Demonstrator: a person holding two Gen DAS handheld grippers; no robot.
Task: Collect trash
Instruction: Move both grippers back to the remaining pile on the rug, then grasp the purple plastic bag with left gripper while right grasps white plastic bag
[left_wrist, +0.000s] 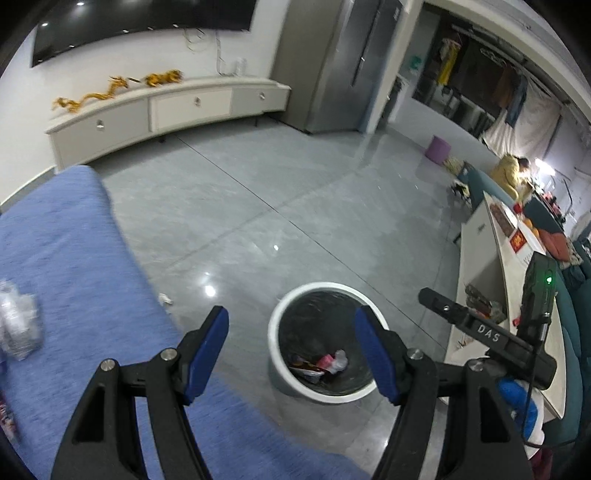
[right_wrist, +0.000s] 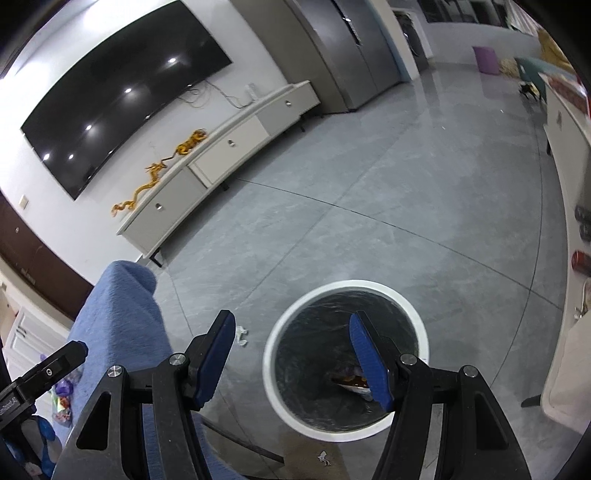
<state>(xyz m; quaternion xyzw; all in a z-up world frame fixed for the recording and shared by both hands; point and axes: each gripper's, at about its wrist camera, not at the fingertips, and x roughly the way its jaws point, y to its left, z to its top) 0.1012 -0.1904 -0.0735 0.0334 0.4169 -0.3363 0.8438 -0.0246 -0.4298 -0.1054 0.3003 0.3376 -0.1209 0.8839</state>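
Both wrist views look down, sharing the trash bin (left_wrist: 280, 325) (right_wrist: 273, 339), floor

Left gripper (left_wrist: 291, 350): jaws spread wide, nothing held between the blue pads (left_wrist: 207, 354); fingers pointed forward and tilted downward. Black linkage arms and pivot bolts seen at the base.

Right gripper (right_wrist: 291, 354): jaws likewise spread wide and empty, blue pads (right_wrist: 369, 363) facing inward, fingers angled downward. In the left wrist view, the right gripper's body is seen just beside, at lower right.
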